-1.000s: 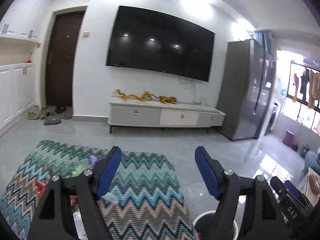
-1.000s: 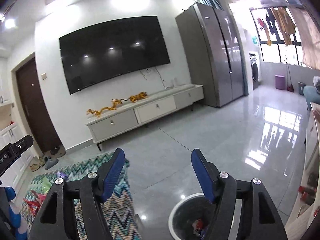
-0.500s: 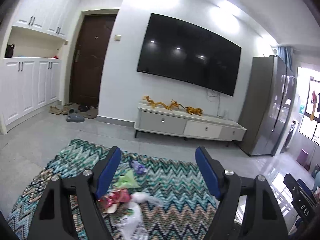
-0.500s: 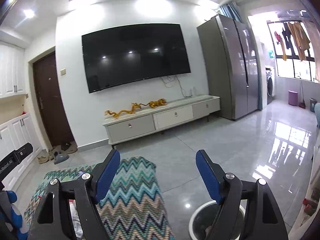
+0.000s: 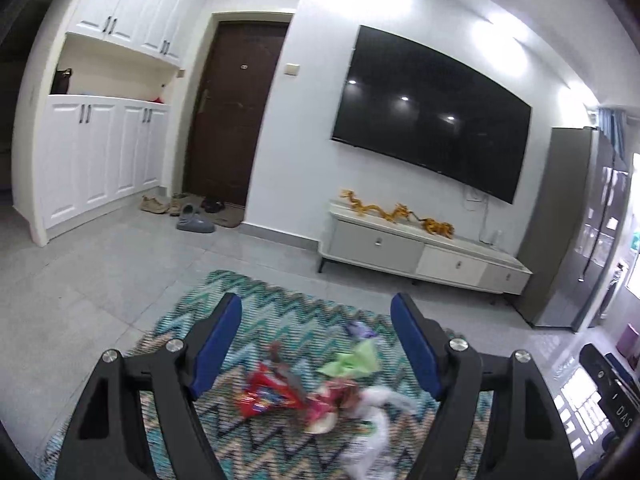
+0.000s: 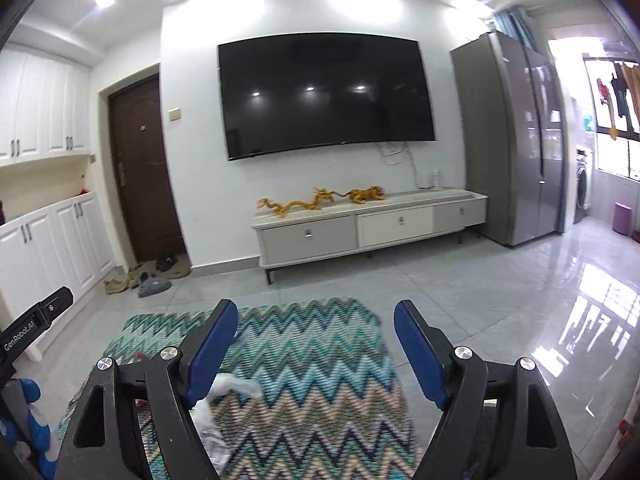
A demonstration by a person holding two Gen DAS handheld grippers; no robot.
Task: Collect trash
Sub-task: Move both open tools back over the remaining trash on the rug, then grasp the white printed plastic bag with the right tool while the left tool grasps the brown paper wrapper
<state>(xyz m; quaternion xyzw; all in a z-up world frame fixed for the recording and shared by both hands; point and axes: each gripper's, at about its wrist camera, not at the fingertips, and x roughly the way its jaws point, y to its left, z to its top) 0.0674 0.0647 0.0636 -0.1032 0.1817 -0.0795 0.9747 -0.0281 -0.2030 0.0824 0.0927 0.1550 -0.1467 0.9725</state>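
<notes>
Several pieces of trash lie in a heap on the zigzag rug (image 5: 280, 312): a red wrapper (image 5: 272, 396), a green paper (image 5: 354, 360), a small purple wrapper (image 5: 360, 330) and a white plastic bag (image 5: 376, 432). My left gripper (image 5: 316, 308) hangs open above the heap, apart from it, with nothing between its blue pads (image 5: 218, 344). My right gripper (image 6: 316, 312) is also open and empty over the rug (image 6: 320, 360). The white bag (image 6: 234, 386) shows just beside its left finger. No bin is in view.
A TV cabinet (image 5: 420, 248) with gold dragon figures stands against the far wall under a large TV. Shoes (image 5: 192, 216) lie by the brown door. White cupboards (image 5: 100, 152) line the left wall, a grey fridge (image 6: 516, 140) the right. Grey tile floor surrounds the rug.
Both views have swung left across the room. The white bin has dropped out of both views, and the trash heap now sits between the left gripper's fingers in its view.
</notes>
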